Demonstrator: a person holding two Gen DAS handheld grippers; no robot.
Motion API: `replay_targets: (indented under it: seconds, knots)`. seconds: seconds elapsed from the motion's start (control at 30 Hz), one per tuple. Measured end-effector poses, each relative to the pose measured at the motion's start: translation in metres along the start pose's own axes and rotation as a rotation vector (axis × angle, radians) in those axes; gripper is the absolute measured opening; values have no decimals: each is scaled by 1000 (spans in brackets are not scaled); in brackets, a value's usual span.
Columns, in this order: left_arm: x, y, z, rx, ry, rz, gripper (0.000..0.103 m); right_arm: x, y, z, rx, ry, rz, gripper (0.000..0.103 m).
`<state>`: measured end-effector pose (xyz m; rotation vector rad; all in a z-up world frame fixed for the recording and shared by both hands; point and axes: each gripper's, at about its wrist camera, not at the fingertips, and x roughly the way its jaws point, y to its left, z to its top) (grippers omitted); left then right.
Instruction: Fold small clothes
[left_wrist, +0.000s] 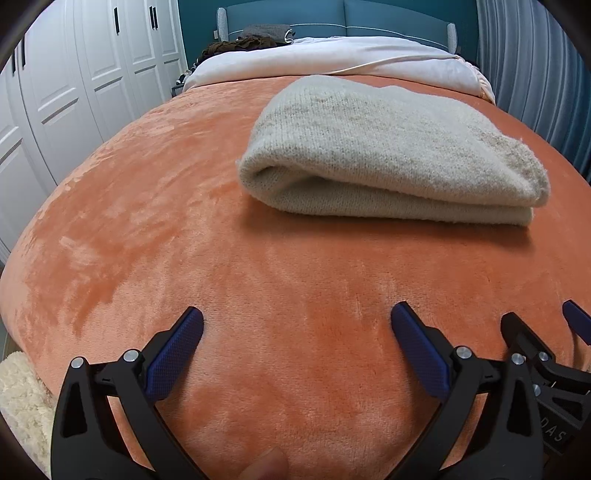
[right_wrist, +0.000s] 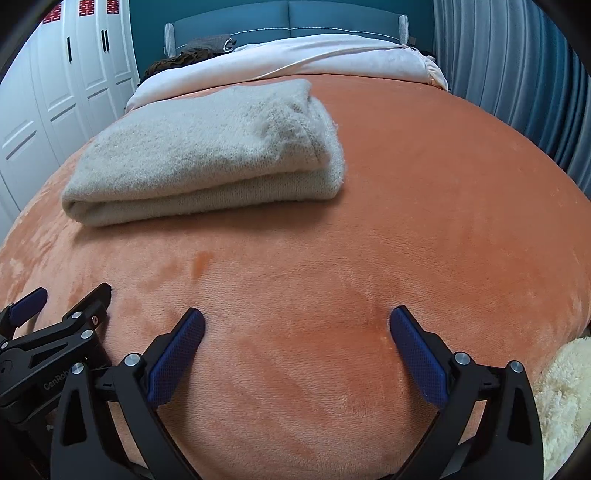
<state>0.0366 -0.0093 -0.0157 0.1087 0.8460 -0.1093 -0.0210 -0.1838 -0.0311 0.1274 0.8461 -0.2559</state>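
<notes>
Both my jaws stand wide apart with nothing between them: my left gripper (left_wrist: 297, 317) and my right gripper (right_wrist: 297, 317) sit side by side low over the orange blanket (left_wrist: 147, 221), blue pads (left_wrist: 177, 350) tilted down at the bare plush. The folded beige knit garment (left_wrist: 388, 155) lies ahead of me on that blanket, well apart from both sets of fingertips. Past it, a white duvet (left_wrist: 332, 61) covers the bed's head end.
</notes>
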Motion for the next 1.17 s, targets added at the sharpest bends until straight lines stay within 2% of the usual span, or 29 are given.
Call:
replay_targets:
  seconds: [1.17]
  knots:
    - [1,-3,-1,2,0,11,98,0,0,0,-1,0,-2,98]
